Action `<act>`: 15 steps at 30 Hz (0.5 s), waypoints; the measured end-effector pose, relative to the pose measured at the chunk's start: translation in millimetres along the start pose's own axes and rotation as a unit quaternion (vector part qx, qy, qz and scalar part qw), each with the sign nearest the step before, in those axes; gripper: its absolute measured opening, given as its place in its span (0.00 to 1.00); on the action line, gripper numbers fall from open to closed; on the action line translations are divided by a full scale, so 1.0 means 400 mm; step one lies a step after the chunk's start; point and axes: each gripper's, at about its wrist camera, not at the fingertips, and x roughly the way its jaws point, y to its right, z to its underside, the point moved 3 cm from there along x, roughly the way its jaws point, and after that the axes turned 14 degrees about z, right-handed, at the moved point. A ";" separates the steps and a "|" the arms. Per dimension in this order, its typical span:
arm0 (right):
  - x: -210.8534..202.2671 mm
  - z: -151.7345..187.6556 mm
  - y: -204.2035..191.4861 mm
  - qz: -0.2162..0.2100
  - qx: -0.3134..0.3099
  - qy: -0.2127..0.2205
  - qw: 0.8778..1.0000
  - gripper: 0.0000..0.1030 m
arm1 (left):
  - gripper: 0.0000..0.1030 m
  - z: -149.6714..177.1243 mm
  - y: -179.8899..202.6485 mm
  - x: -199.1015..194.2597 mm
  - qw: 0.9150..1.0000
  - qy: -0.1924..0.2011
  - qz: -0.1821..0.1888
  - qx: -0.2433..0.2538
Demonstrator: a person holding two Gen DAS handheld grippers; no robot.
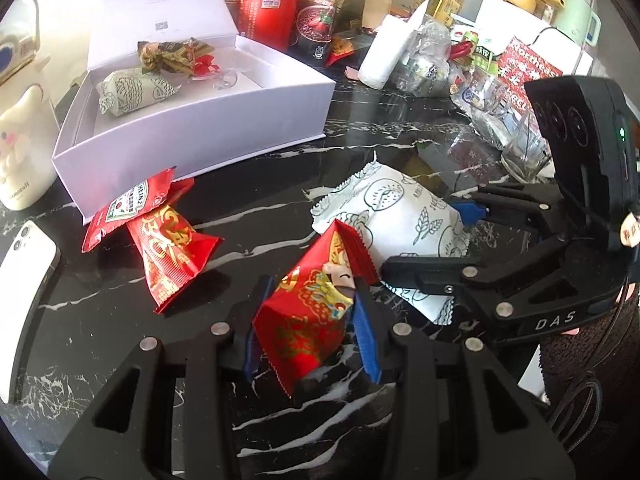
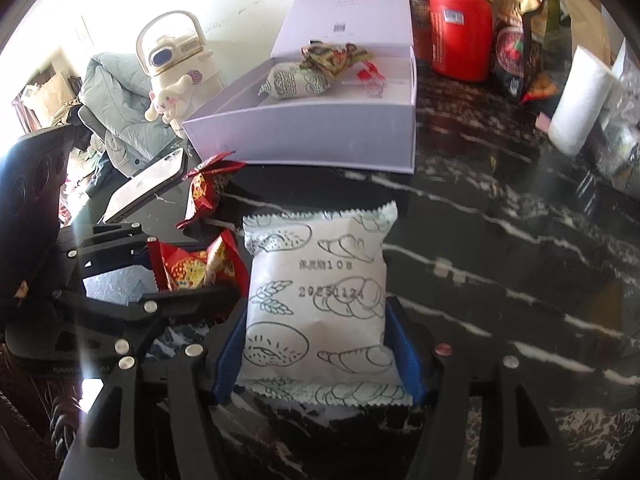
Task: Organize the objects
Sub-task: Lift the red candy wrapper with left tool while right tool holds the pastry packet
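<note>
The left tongs (image 1: pixel 308 320) are clenched on a red snack packet (image 1: pixel 312 312) at lower centre, and the right tongs (image 2: pixel 316 340) clamp the white bread packet (image 2: pixel 320 300) just beside it. Both wrappers look slippery; either may slide free before reaching the white box (image 1: pixel 192 140) at upper left.

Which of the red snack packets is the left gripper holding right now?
The red packet with the cartoon face, between the left gripper fingers. The other red packet and the ketchup sachet lie untouched by the white box.
</note>
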 end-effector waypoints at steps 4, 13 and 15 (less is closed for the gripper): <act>0.002 -0.001 -0.007 0.015 -0.013 0.007 1.000 0.65 | 0.38 0.007 0.012 0.004 1.000 0.006 -0.009 0.026; 0.000 0.000 0.016 0.013 0.002 -0.001 1.000 0.63 | 0.68 0.013 0.064 0.036 0.995 -0.018 -0.040 0.092; 0.000 0.001 0.021 0.013 0.004 -0.002 1.000 0.63 | 0.69 0.013 0.066 0.039 0.995 -0.019 -0.034 0.093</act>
